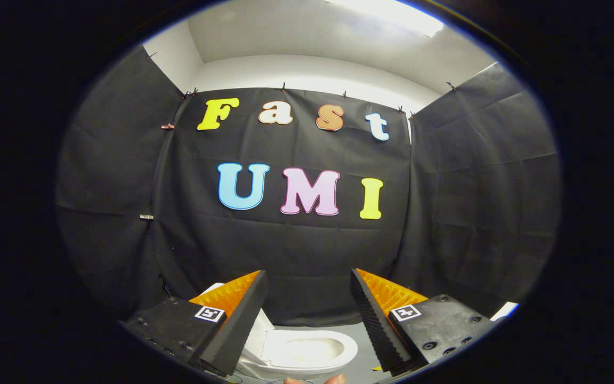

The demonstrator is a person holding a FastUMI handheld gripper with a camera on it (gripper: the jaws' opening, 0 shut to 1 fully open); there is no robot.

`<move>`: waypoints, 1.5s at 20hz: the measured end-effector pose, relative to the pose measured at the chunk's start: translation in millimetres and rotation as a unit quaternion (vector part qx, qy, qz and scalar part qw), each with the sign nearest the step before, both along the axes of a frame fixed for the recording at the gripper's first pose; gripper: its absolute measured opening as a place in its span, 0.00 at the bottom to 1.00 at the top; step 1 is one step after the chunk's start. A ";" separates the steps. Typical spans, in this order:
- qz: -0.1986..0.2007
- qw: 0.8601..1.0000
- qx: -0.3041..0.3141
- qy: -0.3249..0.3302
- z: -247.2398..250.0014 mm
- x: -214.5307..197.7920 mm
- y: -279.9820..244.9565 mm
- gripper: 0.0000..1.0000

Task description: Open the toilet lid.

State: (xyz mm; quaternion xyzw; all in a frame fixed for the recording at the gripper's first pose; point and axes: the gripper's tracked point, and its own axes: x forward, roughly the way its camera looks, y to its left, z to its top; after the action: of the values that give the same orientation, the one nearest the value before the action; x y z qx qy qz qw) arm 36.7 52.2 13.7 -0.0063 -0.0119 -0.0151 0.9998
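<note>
Gripper view: nearest the lens, at the base of the fingers, fingertips of a person's hand (312, 380) showed as a thin sliver. Gripper (307, 282): two black fingers with ribbed inner pads, orange backing and small square black-and-white markers on the mounts; jaws stood spread wide apart, nothing between them and nothing touched. Left finger (235, 325) and right finger (376, 325) were angled outward from one another, tips raised toward the wall. Toilet (307, 352): white, low between the two fingers and well below their tips, sitting on a grey floor (360, 362). Its oval seat and bowl opening were exposed to view. Toilet lid (258, 333): white, standing raised at the left side of the bowl, partly hidden behind the left finger; it appeared already lifted clear of the seat. Booth wall (296, 250): black cloth, hung in three panels behind and to either side of the toilet, clipped along the top edge. Above it, a white room wall (307, 72) and a bright ceiling light (392, 13).
</note>
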 end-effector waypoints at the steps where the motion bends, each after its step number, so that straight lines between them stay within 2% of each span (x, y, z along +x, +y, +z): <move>1: 0.002 1.000 0.002 0.000 1.4 -0.3 -1.1 0.97; 30: 0.007 1.000 -0.004 0.009 -7.2 2.2 1.5 0.97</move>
State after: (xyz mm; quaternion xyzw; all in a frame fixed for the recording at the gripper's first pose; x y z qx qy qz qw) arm 38.8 53.6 6.5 -0.0103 -0.0033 -0.0082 0.9999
